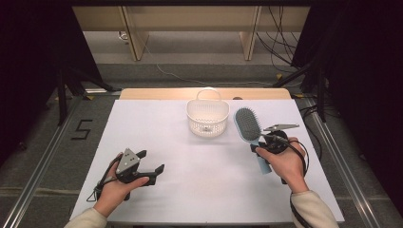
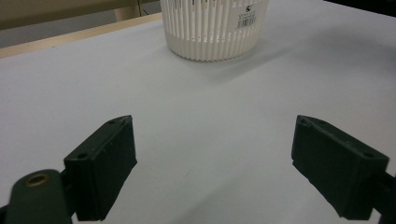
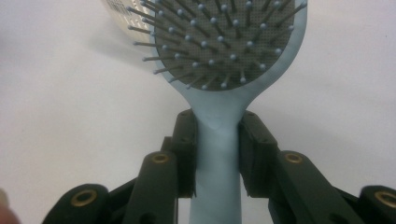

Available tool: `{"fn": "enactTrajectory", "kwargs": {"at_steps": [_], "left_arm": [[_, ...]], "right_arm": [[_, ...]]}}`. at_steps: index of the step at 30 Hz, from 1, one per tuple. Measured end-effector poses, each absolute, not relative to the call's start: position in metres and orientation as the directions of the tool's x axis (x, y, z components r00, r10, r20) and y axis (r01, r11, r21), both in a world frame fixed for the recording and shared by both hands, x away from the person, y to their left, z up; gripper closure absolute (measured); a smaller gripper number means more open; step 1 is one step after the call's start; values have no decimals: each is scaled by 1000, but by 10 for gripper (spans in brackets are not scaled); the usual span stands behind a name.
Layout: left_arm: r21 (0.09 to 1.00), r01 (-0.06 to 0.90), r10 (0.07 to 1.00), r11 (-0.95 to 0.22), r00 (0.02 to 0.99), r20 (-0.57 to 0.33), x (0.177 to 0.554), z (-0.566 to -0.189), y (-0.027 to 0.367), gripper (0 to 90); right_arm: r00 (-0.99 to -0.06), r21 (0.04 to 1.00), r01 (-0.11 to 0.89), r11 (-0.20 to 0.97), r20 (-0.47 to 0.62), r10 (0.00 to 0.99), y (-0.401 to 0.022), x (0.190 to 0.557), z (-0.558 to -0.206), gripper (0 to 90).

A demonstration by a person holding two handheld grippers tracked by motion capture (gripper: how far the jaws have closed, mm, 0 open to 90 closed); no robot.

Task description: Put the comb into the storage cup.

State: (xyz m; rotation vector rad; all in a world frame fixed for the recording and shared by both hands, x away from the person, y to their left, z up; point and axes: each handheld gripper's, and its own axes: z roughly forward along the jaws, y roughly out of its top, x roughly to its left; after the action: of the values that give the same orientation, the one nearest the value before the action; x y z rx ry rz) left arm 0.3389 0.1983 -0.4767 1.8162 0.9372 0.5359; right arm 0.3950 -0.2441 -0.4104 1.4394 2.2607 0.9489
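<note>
The white table [image 1: 190,180] carries a white slatted basket [image 1: 207,118] at its far middle. Just right of it lies the blue hairbrush [image 1: 248,124], bristles up, its handle clamped between the right gripper's [image 3: 218,140] pads. The left gripper [image 1: 152,164] rests wide open and empty, near left. Gripped so low on the neck, the heavy head could sag or twist loose when lifted.

A lab or recording studio, not a home. The white-covered tabletop [image 1: 157,142] sat between aluminium rails [image 1: 40,166], black curtains [image 1: 28,57] closing in at 9 and 3 o'clock. Cables [image 1: 280,42] trailed on grey floor at 1 o'clock; a taped "5" [image 1: 81,129] marked the floor at 9.
</note>
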Motion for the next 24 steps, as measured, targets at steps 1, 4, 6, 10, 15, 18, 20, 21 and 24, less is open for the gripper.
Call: {"fn": "enactTrajectory", "kwargs": {"at_steps": [1,4,6,10,15,18,20,21,24], "left_arm": [[907,361,795,-217,604,-50,339,-477,198,133],[907,361,796,-217,603,-50,339,-477,198,133],[907,360,796,-217,603,-49,339,-477,198,133],[907,360,796,-218,604,-48,339,-477,198,133],[906,361,796,-219,604,-48,339,-477,198,134],[907,361,796,-218,603,-49,339,-477,198,134],[907,361,796,-218,603,-49,339,-477,198,134],[907,362,796,-218,603,-49,339,-477,198,134],[906,362,796,-219,603,-48,339,-477,198,135]], "right_arm": [[-452,674,686,276,97,886,-244,395,-410,710],[-450,687,676,268,96,888,-244,395,-409,710],[-455,686,675,272,96,885,-244,395,-408,710],[-460,692,668,273,96,883,-244,396,-409,710],[-459,709,652,269,88,884,-242,396,-408,710],[-459,718,644,262,88,884,-242,397,-408,710],[-459,726,638,258,88,884,-241,397,-407,710],[-459,729,634,257,86,884,-241,397,-407,710],[-464,728,634,262,88,881,-241,398,-406,710]]}}
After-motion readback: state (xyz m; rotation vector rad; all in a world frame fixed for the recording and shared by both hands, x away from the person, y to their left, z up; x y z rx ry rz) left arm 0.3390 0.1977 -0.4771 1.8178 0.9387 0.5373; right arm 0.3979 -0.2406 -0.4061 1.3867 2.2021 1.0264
